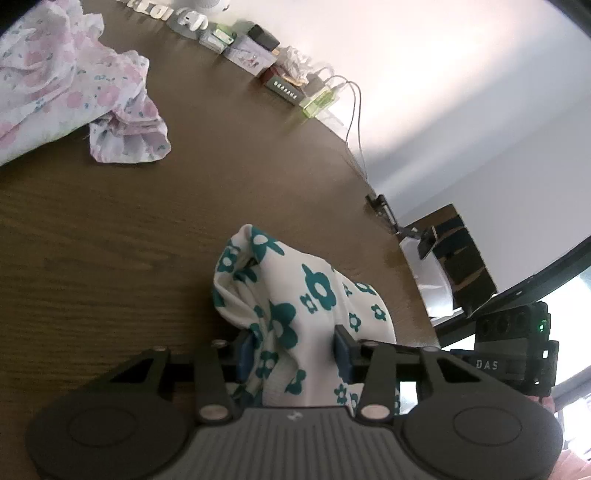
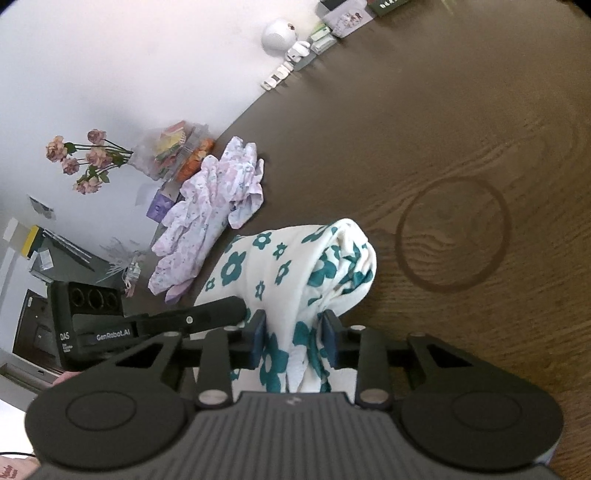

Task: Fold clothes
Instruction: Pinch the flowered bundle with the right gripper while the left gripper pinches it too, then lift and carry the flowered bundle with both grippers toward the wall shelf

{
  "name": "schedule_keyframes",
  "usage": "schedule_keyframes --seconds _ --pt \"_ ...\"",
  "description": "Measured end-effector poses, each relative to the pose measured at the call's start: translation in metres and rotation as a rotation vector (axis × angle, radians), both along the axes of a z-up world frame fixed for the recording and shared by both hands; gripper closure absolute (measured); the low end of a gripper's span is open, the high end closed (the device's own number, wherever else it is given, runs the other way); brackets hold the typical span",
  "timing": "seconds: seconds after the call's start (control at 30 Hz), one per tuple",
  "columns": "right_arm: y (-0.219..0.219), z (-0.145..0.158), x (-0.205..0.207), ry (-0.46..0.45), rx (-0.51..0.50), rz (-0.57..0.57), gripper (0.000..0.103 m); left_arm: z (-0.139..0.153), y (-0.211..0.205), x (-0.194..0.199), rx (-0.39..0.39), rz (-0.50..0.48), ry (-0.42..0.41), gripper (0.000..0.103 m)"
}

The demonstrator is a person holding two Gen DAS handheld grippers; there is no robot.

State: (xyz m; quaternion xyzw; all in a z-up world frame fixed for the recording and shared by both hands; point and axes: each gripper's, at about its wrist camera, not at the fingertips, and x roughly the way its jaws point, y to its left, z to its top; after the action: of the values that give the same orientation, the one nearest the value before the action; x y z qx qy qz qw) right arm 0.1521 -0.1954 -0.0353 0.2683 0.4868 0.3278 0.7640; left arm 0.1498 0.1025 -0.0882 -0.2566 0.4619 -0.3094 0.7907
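Note:
A white garment with teal flowers (image 1: 291,295) is bunched between the blue pads of my left gripper (image 1: 293,352), which is shut on it above the brown wooden table (image 1: 129,240). The same teal-flower garment (image 2: 295,258) hangs in folds from my right gripper (image 2: 295,339), also shut on it. The other gripper (image 2: 110,325) shows at the left of the right wrist view, holding the cloth's far side. A crumpled pink-flowered garment (image 1: 70,85) lies at the table's far left; in the right wrist view this pink garment (image 2: 207,206) lies by the table edge.
Small boxes and a charger with cables (image 1: 295,85) line the table's back edge by the wall. A white round speaker (image 2: 279,35), artificial flowers (image 2: 85,158) and a snack bag (image 2: 177,147) sit nearby. A dark ring stain (image 2: 454,234) marks the wood.

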Motion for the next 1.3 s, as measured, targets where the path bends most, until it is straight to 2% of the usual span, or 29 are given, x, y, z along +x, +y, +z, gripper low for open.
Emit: schedule_keyframes --seconds 0.2,0.3,0.37,0.5,0.67,0.77,0.9,1.03,1.3 --pt "-0.005 0.025 0.002 -0.047 -0.003 -0.013 0.072 0.026 -0.007 0.003 0.013 -0.013 -0.070 0.062" --pt "-0.009 0.049 0.009 -0.089 -0.007 -0.039 0.072 0.056 -0.016 0.019 0.040 -0.037 -0.145 0.062" --pt "-0.011 0.072 0.017 -0.148 -0.012 -0.067 0.072 0.081 -0.026 0.032 0.073 -0.059 -0.215 0.062" --pt "-0.016 0.111 0.041 -0.249 0.002 -0.175 0.072 0.134 -0.053 0.072 0.181 -0.124 -0.372 0.062" --pt "-0.032 0.132 0.090 -0.252 0.115 -0.351 0.072 0.192 -0.096 0.125 0.319 -0.181 -0.504 0.063" --pt "-0.035 0.133 0.114 -0.247 0.144 -0.453 0.072 0.205 -0.118 0.158 0.391 -0.224 -0.534 0.064" --pt "-0.036 0.114 0.148 -0.204 0.183 -0.556 0.072 0.204 -0.152 0.203 0.495 -0.304 -0.544 0.064" --pt "-0.038 0.084 0.192 -0.148 0.209 -0.645 0.072 0.179 -0.183 0.252 0.563 -0.363 -0.552 0.064" --pt "-0.027 0.017 0.287 -0.040 0.200 -0.803 0.072 0.098 -0.206 0.362 0.575 -0.386 -0.468 0.064"
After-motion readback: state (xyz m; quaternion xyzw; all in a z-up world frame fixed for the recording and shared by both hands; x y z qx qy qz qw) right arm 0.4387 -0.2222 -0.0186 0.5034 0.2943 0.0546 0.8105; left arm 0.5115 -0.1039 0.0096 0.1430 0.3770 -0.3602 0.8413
